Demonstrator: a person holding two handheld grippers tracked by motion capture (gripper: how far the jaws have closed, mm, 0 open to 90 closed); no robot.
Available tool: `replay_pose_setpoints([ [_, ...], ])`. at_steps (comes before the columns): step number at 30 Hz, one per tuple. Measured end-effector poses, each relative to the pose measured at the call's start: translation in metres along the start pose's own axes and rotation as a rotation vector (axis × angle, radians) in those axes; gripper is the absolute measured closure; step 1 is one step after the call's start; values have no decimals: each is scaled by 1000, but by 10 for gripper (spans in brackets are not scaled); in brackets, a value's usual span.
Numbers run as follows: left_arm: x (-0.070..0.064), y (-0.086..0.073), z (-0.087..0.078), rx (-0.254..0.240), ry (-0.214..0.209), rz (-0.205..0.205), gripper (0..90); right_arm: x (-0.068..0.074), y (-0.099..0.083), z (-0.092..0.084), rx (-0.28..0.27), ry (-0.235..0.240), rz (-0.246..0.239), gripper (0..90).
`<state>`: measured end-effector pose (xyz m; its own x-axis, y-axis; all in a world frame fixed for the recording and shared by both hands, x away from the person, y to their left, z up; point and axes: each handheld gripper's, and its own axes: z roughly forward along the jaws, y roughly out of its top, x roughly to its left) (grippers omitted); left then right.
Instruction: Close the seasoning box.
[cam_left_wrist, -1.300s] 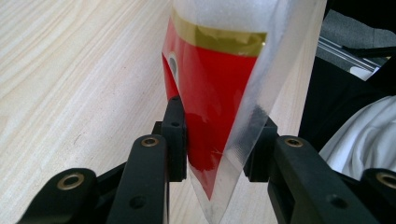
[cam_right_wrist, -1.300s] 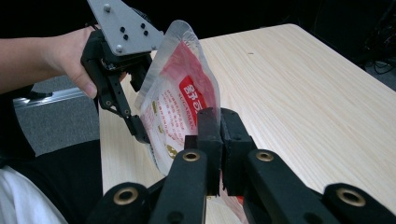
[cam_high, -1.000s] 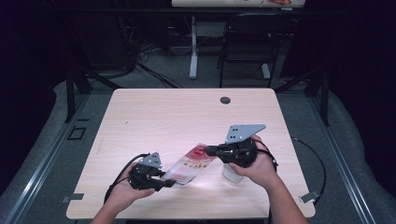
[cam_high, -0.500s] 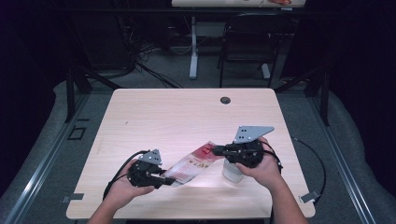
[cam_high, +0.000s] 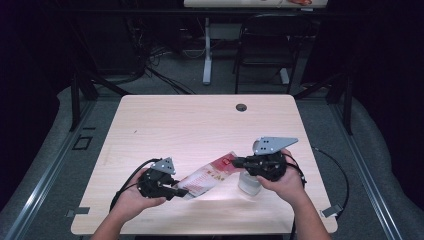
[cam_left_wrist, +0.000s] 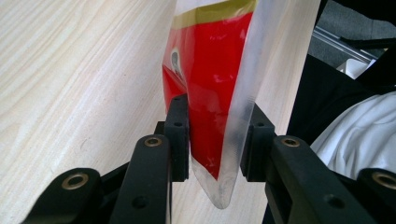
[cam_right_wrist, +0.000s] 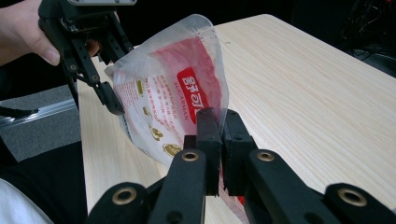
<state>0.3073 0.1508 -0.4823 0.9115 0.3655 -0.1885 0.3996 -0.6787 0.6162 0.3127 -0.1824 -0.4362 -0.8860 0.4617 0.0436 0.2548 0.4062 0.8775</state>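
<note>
Clear plastic pouch (cam_high: 209, 176) with red printed label, flattened, slanting above the table's near edge, pinched at both ends

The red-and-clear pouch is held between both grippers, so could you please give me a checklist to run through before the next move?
1. Right gripper shut on the pouch edge: ok, jaws pinch the film.
2. Left gripper gripping the other end: cannot tell; the pouch sits between the jaws, but pad contact is unclear.
3. Pouch lifted off the table: ok in the right gripper view; the high view is less clear.
4. Pouch intact, no tear: cannot tell.
5. Clear container under the right hand, apart from the pouch: cannot tell, partly hidden.
6. Cables free of the pouch: ok.
</note>
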Motion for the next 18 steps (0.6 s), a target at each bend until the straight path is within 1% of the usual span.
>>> replay_pose_setpoints([
  [4, 0, 4, -2, 4, -3, 3, 698, -1, -1, -2, 0, -9, 1, 878],
  [9, 1, 7, -5, 9, -5, 6, 701, -4, -7, -3, -1, -14, 24, 879],
  [13, 1, 10, -8, 4, 1, 8, 702, -5, -8, -4, -2, -18, 28, 879],
  [15, 2, 11, -10, 0, 3, 12, 703, -6, -10, -4, -8, -21, 39, 879],
  [18, 2, 13, -12, 2, 7, 15, 703, -7, -12, -4, -2, -23, 42, 879],
])
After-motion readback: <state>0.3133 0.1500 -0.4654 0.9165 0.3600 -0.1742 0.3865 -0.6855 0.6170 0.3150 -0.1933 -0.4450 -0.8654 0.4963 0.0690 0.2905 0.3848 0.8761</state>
